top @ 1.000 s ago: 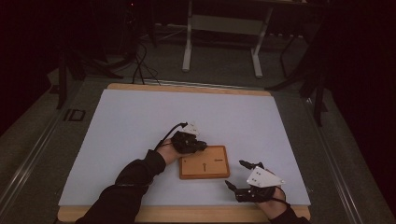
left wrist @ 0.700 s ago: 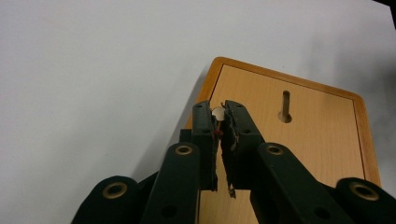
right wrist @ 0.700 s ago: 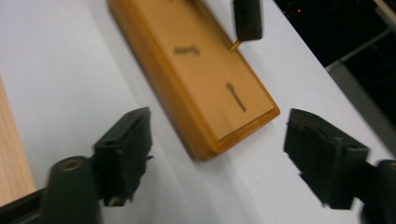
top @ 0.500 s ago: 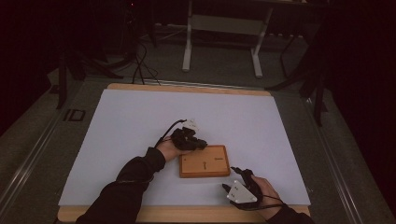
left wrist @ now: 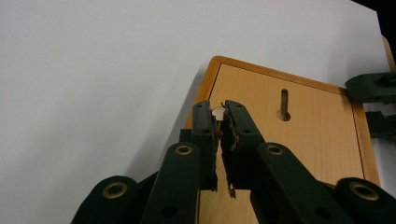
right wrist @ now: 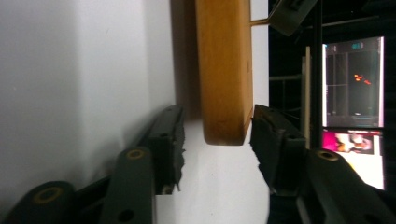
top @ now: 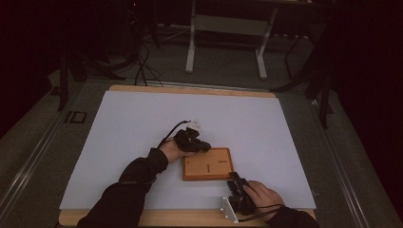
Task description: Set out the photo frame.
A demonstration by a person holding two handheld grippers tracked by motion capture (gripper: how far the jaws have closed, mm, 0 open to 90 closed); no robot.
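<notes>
A flat rectangular wooden board (top: 207,164) with rounded corners and a keyhole-shaped slot (left wrist: 284,103) lies near the front edge of the white-covered counter (top: 142,123). The left tool (left wrist: 219,116) is clamped on a small pale peg (left wrist: 217,111) over the board's far left corner. The right tool (right wrist: 217,135) has just been closing, its pads straddling the board's near right corner, one pad touching, the other apart. Wide bare counter lies behind.
</notes>
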